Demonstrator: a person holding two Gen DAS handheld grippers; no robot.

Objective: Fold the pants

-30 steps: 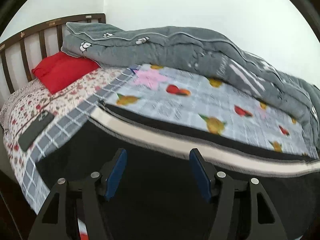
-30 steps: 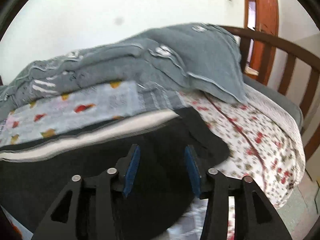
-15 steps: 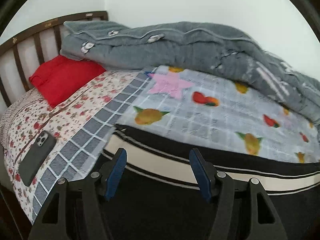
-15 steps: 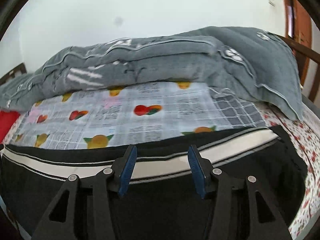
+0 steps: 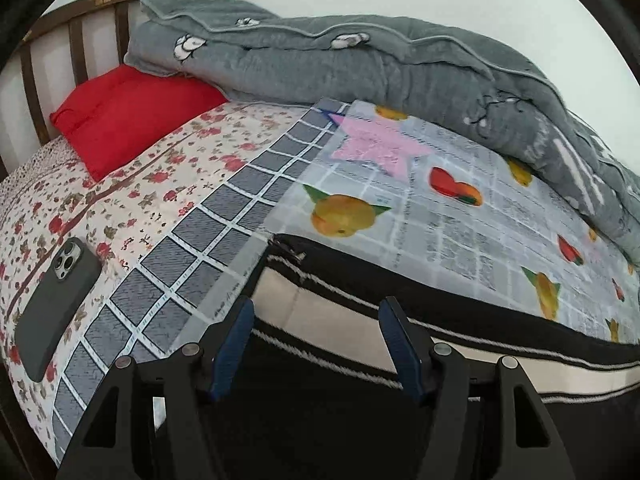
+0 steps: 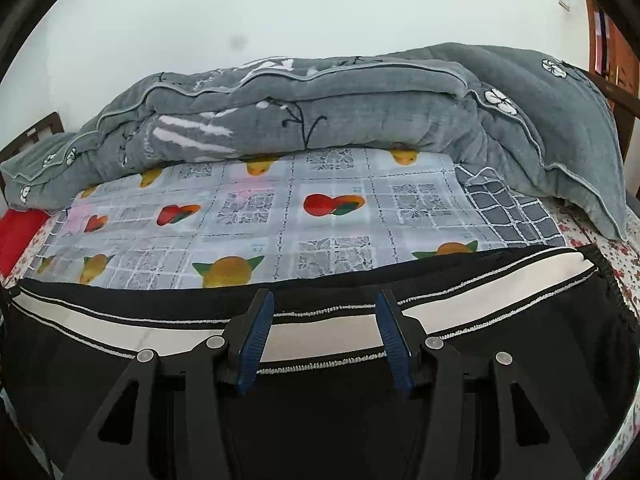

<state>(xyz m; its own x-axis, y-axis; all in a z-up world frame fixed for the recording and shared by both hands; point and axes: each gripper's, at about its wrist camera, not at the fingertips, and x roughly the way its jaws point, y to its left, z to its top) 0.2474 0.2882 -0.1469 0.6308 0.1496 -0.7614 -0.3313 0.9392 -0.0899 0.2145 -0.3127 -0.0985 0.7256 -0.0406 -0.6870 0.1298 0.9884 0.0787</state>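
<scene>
Lying flat beneath both parted, empty grippers, left gripper (image 5: 316, 344) and right gripper (image 6: 324, 334): the pants (image 6: 320, 420).

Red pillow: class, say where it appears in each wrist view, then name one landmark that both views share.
Left wrist view: red pillow at upper left, by the headboard.
Right wrist view: only a red sliver at the far left edge.
Shared landmark: the grey blanket piled along the wall.

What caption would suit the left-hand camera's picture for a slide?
Open left tongs above black pants with a white stripe, on a bed with a phone, red pillow and grey blanket.
</scene>
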